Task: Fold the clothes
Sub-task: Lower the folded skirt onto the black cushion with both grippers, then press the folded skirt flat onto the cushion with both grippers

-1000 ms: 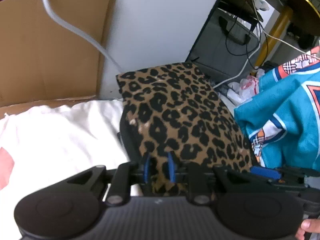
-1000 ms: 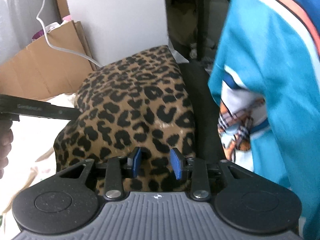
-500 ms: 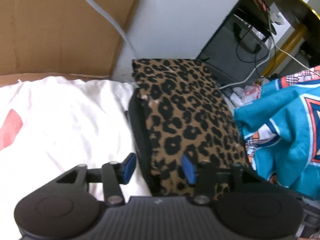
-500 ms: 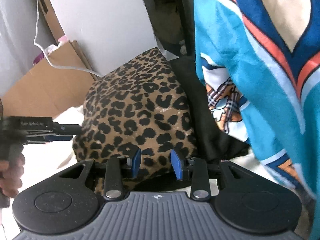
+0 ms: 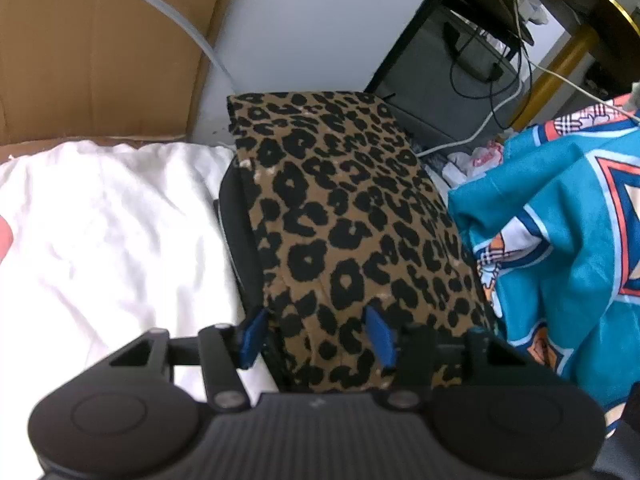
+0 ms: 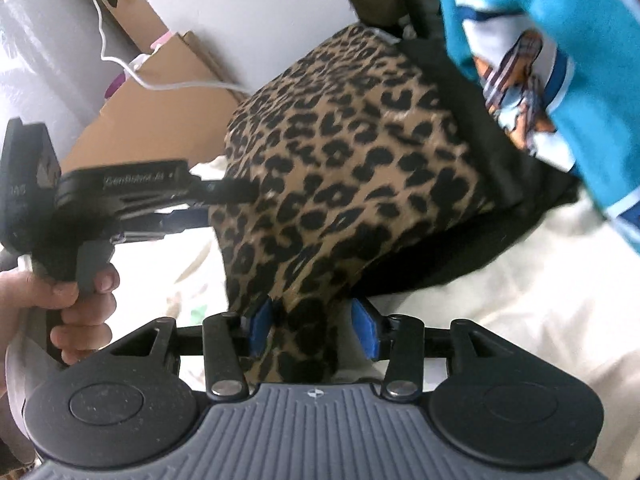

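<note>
Here the folded leopard-print garment [image 5: 352, 216] lies on the white bedding [image 5: 112, 240], a teal jersey [image 5: 560, 240] at its three o'clock. The left gripper [image 5: 316, 336], jaws closing, and the right gripper [image 6: 312, 330], jaws opening, both straddle its near edge at six o'clock without pinching it.

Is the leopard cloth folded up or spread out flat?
Folded. The leopard cloth sits as a thick, neat block with straight edges and stacked layers at its side, on the white sheet.
</note>
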Demonstrator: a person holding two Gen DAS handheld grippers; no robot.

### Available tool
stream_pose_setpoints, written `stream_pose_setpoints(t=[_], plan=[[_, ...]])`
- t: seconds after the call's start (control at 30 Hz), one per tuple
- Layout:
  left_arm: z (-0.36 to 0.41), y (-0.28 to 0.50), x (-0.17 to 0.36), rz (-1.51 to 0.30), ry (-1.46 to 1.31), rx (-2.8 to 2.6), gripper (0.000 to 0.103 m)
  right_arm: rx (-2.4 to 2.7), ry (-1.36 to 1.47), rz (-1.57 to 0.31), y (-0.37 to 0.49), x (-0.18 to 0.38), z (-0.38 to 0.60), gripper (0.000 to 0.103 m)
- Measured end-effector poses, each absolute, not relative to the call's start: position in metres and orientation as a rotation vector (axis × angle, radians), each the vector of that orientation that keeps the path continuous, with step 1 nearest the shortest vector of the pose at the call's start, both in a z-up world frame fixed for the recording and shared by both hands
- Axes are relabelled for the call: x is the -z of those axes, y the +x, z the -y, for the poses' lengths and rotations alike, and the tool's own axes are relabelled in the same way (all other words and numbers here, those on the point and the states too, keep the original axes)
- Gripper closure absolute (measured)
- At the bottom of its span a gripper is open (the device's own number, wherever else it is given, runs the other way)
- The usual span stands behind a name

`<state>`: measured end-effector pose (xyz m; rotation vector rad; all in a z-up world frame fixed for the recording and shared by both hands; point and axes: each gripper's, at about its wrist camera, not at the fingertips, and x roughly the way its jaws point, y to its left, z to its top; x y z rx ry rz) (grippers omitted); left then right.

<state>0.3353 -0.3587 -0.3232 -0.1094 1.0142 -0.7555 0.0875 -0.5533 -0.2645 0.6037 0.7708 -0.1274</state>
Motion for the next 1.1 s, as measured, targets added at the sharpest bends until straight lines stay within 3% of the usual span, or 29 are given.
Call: stream_pose_setpoints(t=[0.17,0.27,0.37,0.8,0.9,0.93,0.97,1.03,1.1], plan=[[0.357,0.336,0.314,-1.005,-0.104,0.76,0.051,0.092,0.572,-0.792,0.095,0.271,0.535,0.054],[0.354,0.338,0.303,-0.981,-0.11,0.76,0.051,0.097,0.596,-0.804,0.094,0.274,0.533,0.077],[0.351,0.342,0.293,-0.956,-0.119,0.761,0.051,0.095,0.618,-0.798,0.088,0.274,0.536,0.083],[0.353,0.352,0.263,-0.889,-0.105,0.795,0.052,0.055,0.813,-0.735,0.067,0.274,0.55,0.087],[0.354,0.35,0.271,-0.911,-0.099,0.795,0.052,0.054,0.816,-0.725,0.067,0.274,0.552,0.083],[0.353,0.35,0.275,-0.922,-0.098,0.793,0.053,0.058,0.812,-0.725,0.067,0.273,0.552,0.074],[0.353,0.349,0.278,-0.931,-0.096,0.792,0.053,0.066,0.806,-0.729,0.068,0.274,0.552,0.055],[0.351,0.346,0.285,-0.946,-0.087,0.793,0.053,0.083,0.798,-0.726,0.07,0.276,0.551,0.046],[0.35,0.344,0.287,-0.952,-0.08,0.798,0.053,0.097,0.802,-0.736,0.075,0.282,0.55,0.046]])
